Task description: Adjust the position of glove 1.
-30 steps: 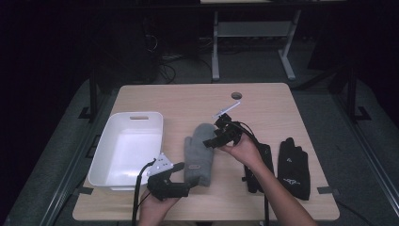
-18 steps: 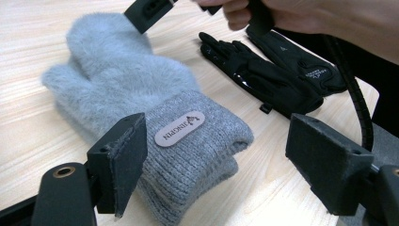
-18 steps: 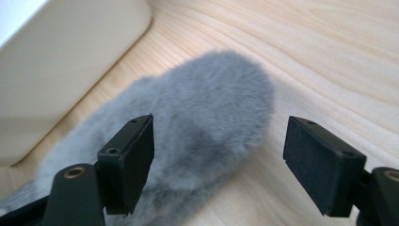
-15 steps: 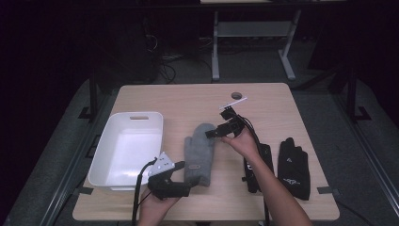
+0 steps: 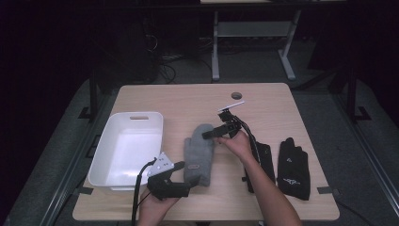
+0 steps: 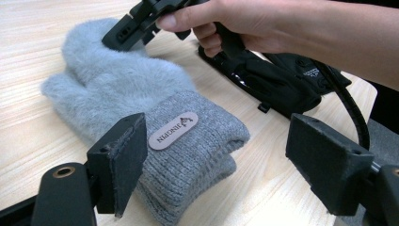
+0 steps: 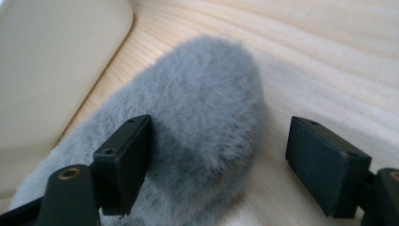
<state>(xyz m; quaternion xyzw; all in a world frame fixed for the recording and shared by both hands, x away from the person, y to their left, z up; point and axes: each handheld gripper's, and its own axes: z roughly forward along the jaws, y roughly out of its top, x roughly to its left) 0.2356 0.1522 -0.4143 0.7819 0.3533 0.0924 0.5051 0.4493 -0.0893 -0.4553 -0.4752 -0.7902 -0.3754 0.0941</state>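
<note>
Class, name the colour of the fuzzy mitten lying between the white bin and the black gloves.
The mitten is grey, clearest in the left gripper view.

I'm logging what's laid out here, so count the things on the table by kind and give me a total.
Grey fluffy mitten: 1
Black gloves: 2, one partly under the person's right forearm
White bin: 1
Handheld grippers: 2, left gripper at the mitten's cuff, right gripper over its tip
Total: 6

Wood table (image 5: pixel 197 99) on grey floor (image 5: pixel 61 155). Dark room behind, metal frame legs (image 5: pixel 215 52) and cables (image 5: pixel 164 66) at back.
</note>
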